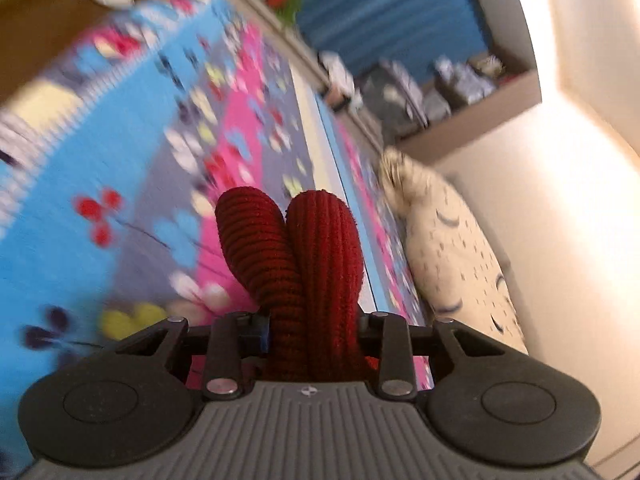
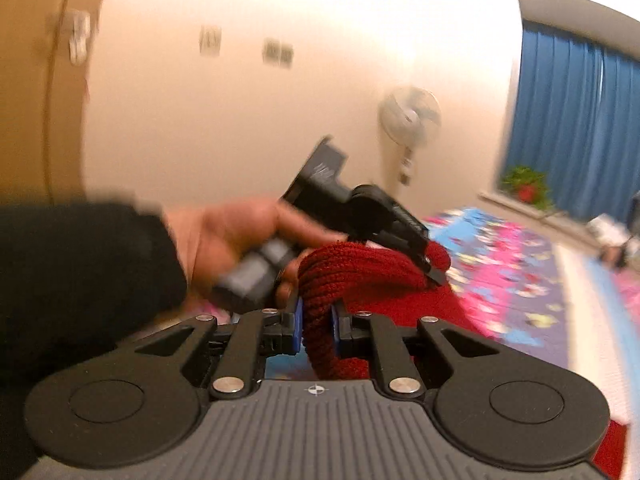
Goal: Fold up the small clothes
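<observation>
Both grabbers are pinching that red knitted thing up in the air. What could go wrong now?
1. The red knit garment is bunched thick between the right gripper, so it might fold crookedly.
2. The left gripper seems to pinch only a small tip of it; that tip could slip free.
3. Both views are blurred and the two grippers sit very close, so they might bump.
4. If dropped, it could land crumpled on the flowered bedspread.

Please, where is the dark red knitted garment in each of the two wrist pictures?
Left wrist view: the red knitted garment stands bottom centre, two bunched lobes in the left gripper.
Right wrist view: bottom centre, clamped in the right gripper, reaching right.
Shared landmark: the flowered bedcover.
</observation>
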Demonstrator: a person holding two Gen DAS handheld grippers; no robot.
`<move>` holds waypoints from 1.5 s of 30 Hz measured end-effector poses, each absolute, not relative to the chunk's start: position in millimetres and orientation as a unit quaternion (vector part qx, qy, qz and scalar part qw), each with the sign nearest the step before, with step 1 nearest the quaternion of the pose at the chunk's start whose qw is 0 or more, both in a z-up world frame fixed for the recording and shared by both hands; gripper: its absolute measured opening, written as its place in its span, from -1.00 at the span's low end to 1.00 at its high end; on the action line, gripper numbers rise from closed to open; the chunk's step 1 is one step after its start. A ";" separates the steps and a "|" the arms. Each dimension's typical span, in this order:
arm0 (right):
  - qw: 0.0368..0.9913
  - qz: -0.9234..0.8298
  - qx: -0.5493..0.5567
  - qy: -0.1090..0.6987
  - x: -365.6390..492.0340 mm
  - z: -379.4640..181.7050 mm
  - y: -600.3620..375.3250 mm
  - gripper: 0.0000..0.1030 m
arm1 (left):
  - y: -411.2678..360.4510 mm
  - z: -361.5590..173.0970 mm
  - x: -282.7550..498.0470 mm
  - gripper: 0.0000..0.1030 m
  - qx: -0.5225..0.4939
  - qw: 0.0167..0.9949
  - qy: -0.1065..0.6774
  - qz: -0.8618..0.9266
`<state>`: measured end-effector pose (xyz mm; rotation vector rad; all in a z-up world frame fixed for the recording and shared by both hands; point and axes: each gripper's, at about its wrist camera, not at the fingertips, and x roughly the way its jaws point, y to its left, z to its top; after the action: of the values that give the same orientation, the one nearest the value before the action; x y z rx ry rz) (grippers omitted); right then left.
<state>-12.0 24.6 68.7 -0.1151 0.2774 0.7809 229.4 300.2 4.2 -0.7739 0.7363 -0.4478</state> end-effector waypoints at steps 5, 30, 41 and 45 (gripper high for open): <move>0.910 0.360 0.004 0.204 -0.3 45.7 9.1 -0.74 | 297.2 -16.7 221.7 -0.28 -0.336 0.840 0.405 -0.133; 0.876 0.057 0.325 0.351 22.2 -71.0 -276.3 -0.04 | 11.5 -9.4 133.4 -0.14 0.041 0.872 0.403 -0.275; 0.895 0.088 0.348 0.264 18.7 -44.5 -287.0 -0.56 | 41.7 -17.9 100.0 -0.16 -0.013 0.897 0.325 -0.300; 0.873 0.029 0.331 0.357 33.2 -71.9 -292.9 -0.53 | 40.4 -25.9 102.1 -0.16 0.006 0.883 0.365 -0.297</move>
<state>33.2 -292.9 -71.9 0.6920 0.7459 0.0598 102.1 40.4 -25.9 0.0118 0.7592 -0.6179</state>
